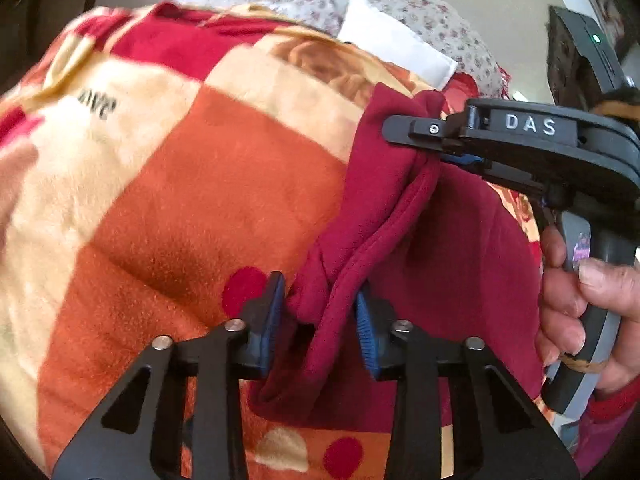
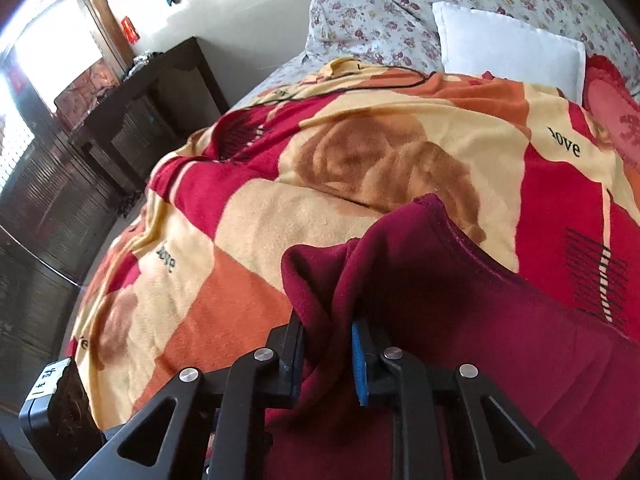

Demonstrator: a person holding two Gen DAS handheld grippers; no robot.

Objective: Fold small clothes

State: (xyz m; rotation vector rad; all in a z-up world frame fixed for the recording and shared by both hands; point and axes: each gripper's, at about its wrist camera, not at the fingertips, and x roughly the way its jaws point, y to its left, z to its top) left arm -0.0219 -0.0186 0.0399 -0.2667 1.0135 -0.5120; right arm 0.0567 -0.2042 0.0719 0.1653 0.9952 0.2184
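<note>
Left wrist view: dark maroon fleece garment (image 1: 400,216) bunched and lifted off orange, cream and red patterned bed blanket (image 1: 180,184). Left gripper (image 1: 320,320) fingers clamped on one gathered edge, right gripper (image 1: 404,130) fingers clamped on another. Best done by drawing both edges apart, level and taut, before laying flat.

Matt maroon knit garment (image 2: 460,312), soft and slightly fuzzy, fleecy patterned blanket (image 1: 168,184) with plush nap, matt black plastic left gripper (image 1: 320,320) with ribbed blue pads and shiny metal pins, dark wooden cabinet (image 2: 152,96)
</note>
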